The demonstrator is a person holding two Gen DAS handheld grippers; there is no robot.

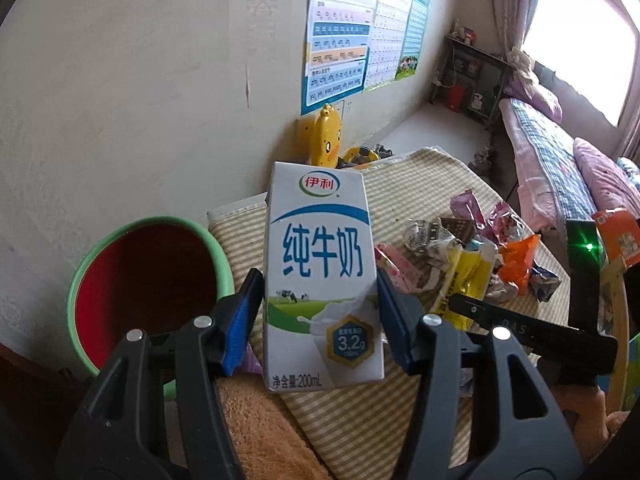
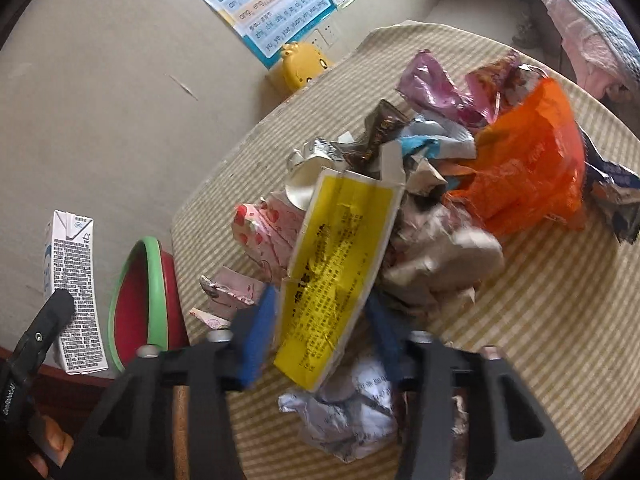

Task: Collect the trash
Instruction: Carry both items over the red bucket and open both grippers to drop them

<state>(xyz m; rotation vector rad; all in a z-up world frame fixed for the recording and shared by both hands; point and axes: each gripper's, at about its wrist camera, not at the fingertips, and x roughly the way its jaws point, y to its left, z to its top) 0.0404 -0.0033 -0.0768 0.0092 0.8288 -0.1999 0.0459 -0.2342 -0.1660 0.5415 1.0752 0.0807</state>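
Our left gripper (image 1: pixel 320 300) clamps the upright milk carton (image 1: pixel 320 276); the red bin (image 1: pixel 148 284) lies left of its jaws. Our right gripper (image 2: pixel 320 320) pinches the yellow packet (image 2: pixel 340 268).

Background: striped cloth (image 2: pixel 540 320) covering the desk; yellow duck-shaped toy (image 1: pixel 326 136) against the wall beneath the phonics posters (image 1: pixel 338 44); bed (image 1: pixel 560 160) with patterned quilt beside the curtained window (image 1: pixel 580 36); dark shelf unit (image 1: pixel 468 76) in the corner.

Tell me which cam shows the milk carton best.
Left wrist: the milk carton fills the centre, front label readable, clamped in the left gripper. The right wrist view shows only its back and side at the frame's left edge, beside the bin.
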